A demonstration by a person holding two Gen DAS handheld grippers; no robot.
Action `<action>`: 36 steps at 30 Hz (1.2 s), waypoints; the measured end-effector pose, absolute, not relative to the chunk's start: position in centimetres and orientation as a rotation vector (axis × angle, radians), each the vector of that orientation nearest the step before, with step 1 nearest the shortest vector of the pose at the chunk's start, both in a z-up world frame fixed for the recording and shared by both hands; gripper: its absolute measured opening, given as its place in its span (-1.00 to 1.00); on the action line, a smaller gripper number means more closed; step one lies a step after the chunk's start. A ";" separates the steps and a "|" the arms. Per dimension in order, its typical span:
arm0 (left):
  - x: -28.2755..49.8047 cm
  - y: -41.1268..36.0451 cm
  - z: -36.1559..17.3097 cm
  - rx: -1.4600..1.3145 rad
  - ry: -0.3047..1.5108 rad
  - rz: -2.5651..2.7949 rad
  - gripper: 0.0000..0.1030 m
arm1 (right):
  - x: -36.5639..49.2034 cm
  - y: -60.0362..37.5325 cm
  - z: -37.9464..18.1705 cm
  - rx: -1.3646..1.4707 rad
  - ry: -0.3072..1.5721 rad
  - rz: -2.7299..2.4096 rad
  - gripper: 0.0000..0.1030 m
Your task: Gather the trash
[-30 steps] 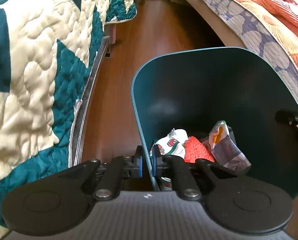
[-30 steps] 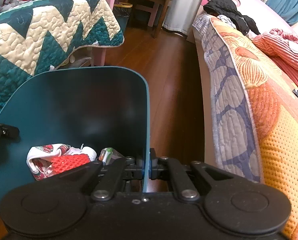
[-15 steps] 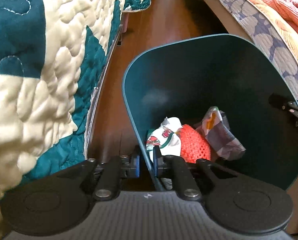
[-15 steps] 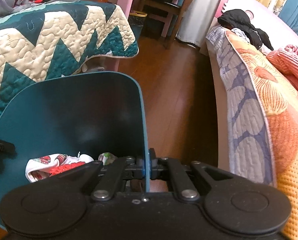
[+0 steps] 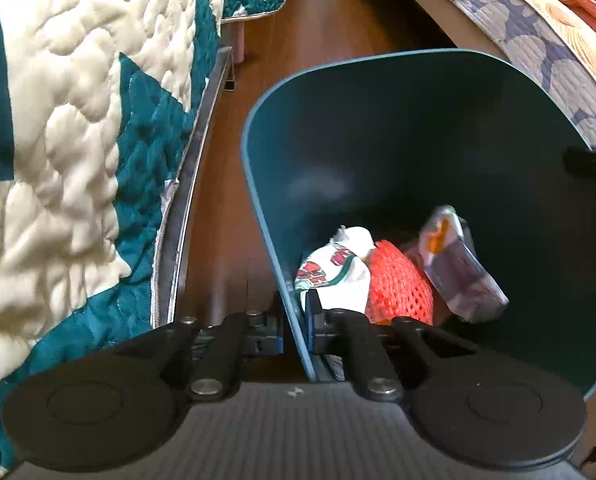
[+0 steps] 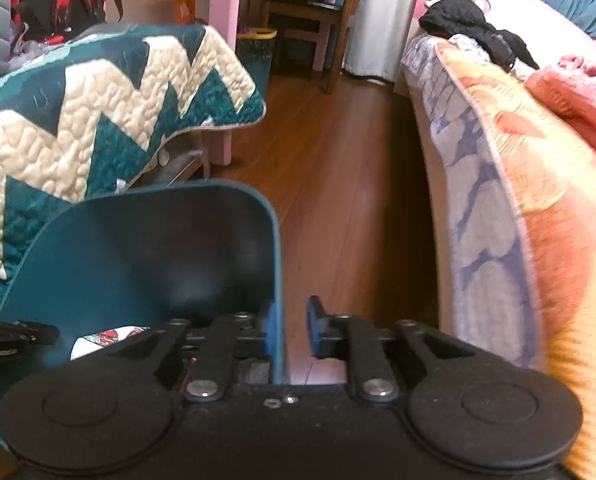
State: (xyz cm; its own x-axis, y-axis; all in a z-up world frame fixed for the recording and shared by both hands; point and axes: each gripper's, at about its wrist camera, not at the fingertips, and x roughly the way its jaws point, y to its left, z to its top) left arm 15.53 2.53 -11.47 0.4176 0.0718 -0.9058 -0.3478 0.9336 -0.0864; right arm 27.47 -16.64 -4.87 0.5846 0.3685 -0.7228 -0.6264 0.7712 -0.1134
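One teal bin (image 5: 398,128), three trash items in its bottom: white printed wrapper (image 5: 334,272), red mesh ball (image 5: 398,288), grey-orange packet (image 5: 458,264). Left gripper (image 5: 294,322): jaws pinched on the bin's left wall, trash just beyond the inner finger. Right gripper (image 6: 291,330): jaws spread, straddling the bin's right wall (image 6: 275,264); inner pad touches it, outer pad stands clear over the wood floor (image 6: 338,184). Two beds flank the bin: zigzag quilt (image 6: 97,112) on the left, floral cover (image 6: 538,200) on the right.
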 end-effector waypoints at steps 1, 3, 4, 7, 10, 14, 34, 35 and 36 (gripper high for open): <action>15.5 2.7 -11.5 -0.291 1.114 0.275 -0.83 | 27.0 -17.1 -4.2 -0.384 0.744 0.613 -0.48; 15.4 3.2 -11.6 -0.307 1.117 0.287 -0.83 | 25.6 -18.4 -3.0 -0.399 0.735 0.619 -0.45; 15.4 3.5 -11.6 -0.312 1.117 0.292 -0.83 | 24.8 -19.2 -2.5 -0.417 0.734 0.612 -0.43; 15.7 4.1 -11.8 -0.338 1.113 0.302 -0.83 | 22.7 -21.7 -2.1 -0.413 0.769 0.601 -0.27; 15.5 4.0 -11.8 -0.348 1.112 0.290 -0.83 | 21.0 -23.5 -4.2 -0.411 0.875 0.571 -0.19; 15.8 4.2 -11.9 -0.360 1.112 0.283 -0.83 | 19.1 -23.7 -10.4 -0.458 1.098 0.534 -0.16; 15.0 3.3 -13.2 -0.354 1.162 0.286 -0.83 | 22.8 -20.9 -30.8 -0.541 1.302 0.507 -0.24; 15.0 3.1 -13.1 -0.345 1.158 0.280 -0.83 | 22.7 -20.8 -30.8 -0.560 1.292 0.506 -0.78; 15.0 2.9 -13.0 -0.339 1.155 0.274 -0.83 | 22.6 -20.7 -30.8 -0.570 1.282 0.495 -0.87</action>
